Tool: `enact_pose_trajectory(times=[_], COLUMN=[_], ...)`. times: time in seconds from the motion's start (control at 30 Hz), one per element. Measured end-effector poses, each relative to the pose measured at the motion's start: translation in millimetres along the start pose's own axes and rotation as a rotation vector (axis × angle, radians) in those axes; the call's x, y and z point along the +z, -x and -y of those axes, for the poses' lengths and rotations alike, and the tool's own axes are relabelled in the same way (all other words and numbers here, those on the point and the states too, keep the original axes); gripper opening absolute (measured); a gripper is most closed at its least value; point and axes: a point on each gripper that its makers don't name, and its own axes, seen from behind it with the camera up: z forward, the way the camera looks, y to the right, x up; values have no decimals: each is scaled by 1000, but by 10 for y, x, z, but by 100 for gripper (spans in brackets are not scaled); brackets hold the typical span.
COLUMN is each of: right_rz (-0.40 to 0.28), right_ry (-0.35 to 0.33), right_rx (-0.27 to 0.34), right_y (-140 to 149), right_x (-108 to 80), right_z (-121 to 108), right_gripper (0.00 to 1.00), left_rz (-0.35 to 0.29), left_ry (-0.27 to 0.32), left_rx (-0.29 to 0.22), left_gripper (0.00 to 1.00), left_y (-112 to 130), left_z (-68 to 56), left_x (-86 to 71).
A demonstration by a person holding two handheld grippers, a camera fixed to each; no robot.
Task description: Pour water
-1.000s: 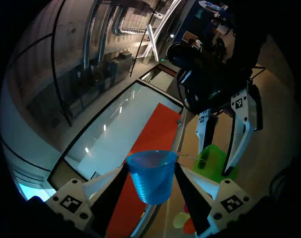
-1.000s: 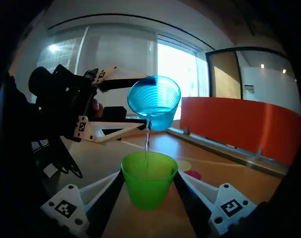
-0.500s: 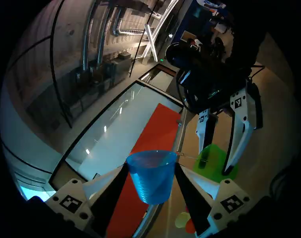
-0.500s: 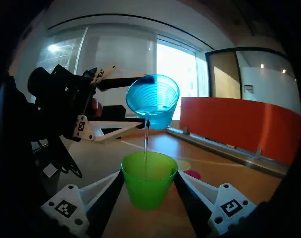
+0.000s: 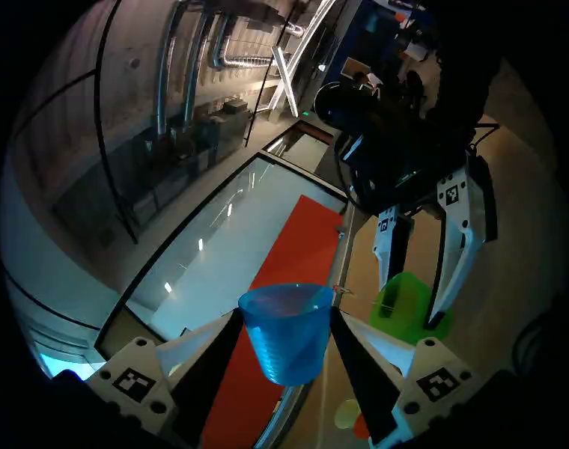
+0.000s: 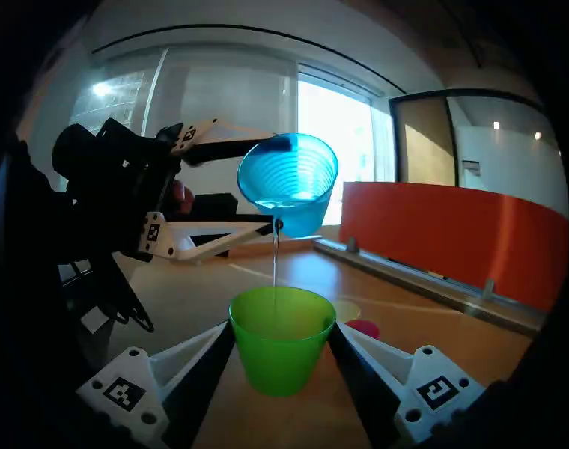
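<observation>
Left gripper view: left tongs [image 5: 287,320] clamp the blue cup [image 5: 287,346], tipped toward the green cup [image 5: 406,298] ahead and right.

Right gripper view: right tongs [image 6: 282,329] hold the green cup between both fingers. The stream [image 6: 274,258] is thinner than a second ago, so the pour is likely tapering.

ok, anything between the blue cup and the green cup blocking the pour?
Nothing visible. In the right gripper view the tilted blue cup, held in the left tongs, sits above the green cup in the right tongs; a thin water stream drops through open air into its open mouth.
</observation>
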Motion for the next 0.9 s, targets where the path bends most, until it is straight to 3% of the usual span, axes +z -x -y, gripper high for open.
enact_pose_trajectory(times=[0.9], right_rz=[3], right_ry=[1], right_rx=[-6], right_y=[24], right_x=[-22], right_z=[-12], right_gripper=[90], left_rz=[-4], left_ry=[4], left_rx=[20], left_gripper=[85], left_y=[-34], left_z=[7], left_x=[-12])
